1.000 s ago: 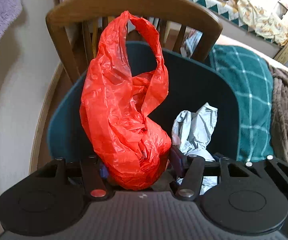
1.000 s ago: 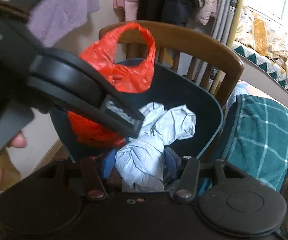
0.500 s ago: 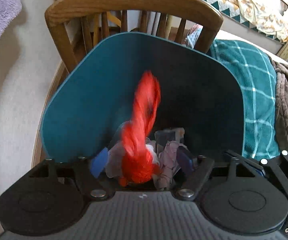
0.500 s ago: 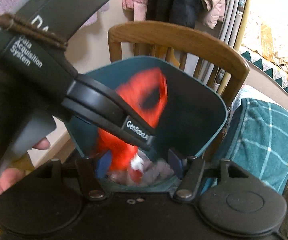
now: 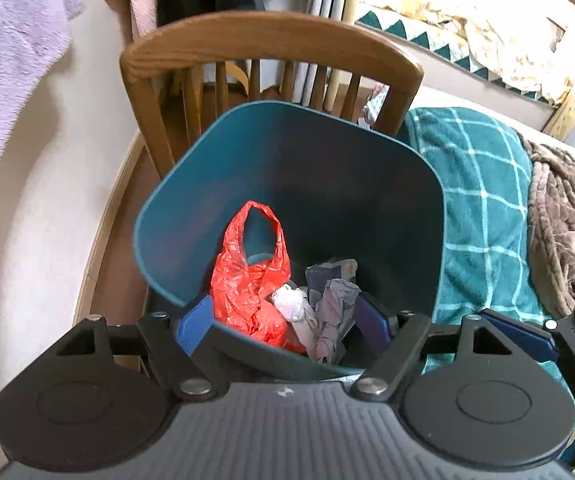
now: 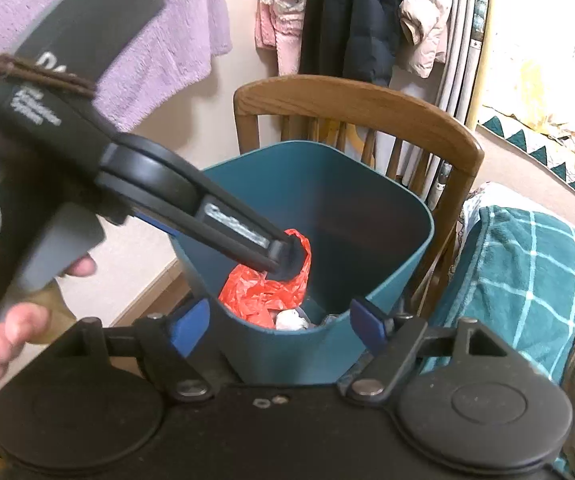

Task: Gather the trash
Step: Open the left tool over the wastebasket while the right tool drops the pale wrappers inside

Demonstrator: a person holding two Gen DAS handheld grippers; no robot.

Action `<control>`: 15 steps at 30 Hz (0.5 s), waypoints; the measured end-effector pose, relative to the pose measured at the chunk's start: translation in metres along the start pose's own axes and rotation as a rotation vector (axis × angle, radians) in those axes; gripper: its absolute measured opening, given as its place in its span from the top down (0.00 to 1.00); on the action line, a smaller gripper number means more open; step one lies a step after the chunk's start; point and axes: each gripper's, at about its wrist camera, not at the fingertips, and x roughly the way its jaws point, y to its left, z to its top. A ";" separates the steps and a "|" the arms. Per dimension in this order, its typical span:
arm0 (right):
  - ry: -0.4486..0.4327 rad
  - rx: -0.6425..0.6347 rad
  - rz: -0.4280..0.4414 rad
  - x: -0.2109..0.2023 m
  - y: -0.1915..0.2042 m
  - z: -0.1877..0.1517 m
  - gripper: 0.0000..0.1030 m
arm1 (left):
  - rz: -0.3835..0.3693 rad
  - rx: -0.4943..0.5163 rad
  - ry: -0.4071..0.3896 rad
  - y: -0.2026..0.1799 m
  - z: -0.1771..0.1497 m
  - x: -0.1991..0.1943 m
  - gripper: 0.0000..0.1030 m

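Note:
A teal bin [image 5: 327,176] stands in front of a chair, seen from above. Inside lie a red plastic bag [image 5: 251,276] and a crumpled grey bag [image 5: 331,312], with a white wad beside them. My left gripper [image 5: 283,322] hangs open above the bin's near rim with nothing between its pads. The right gripper's blue finger [image 5: 519,334] shows at the right edge. In the right wrist view my right gripper [image 6: 279,320] is over the bin [image 6: 327,184], its jaws opening and empty. The left gripper [image 6: 287,258] reaches over the red bag [image 6: 255,292] without touching it.
A wooden chair [image 5: 271,36] stands right behind the bin. A teal checked blanket [image 5: 483,208] and a brown fleece [image 5: 567,232] lie to the right. The wall and a purple towel [image 6: 135,32] are on the left, and coats [image 6: 351,16] hang behind. A hand [image 6: 3,340] holds the left gripper.
A second ago the left gripper held the red bag and the right the grey bag over the bin. Both opened, the bags fell in, and both grippers drew up and back.

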 end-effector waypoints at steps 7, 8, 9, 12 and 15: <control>-0.023 0.002 0.017 -0.032 0.005 -0.007 0.17 | -0.014 0.010 -0.072 0.006 -0.019 -0.044 0.25; -0.028 0.003 0.020 -0.035 0.007 -0.007 0.17 | -0.009 0.014 -0.081 0.008 -0.022 -0.050 0.25; -0.033 0.003 0.024 -0.040 0.010 -0.007 0.16 | -0.009 0.019 -0.089 0.009 -0.025 -0.056 0.25; -0.050 0.007 0.029 -0.053 0.018 -0.010 0.14 | -0.021 0.026 -0.110 0.018 -0.037 -0.074 0.25; -0.061 0.038 0.048 -0.065 0.024 -0.013 0.12 | -0.016 0.032 -0.134 0.028 -0.050 -0.088 0.22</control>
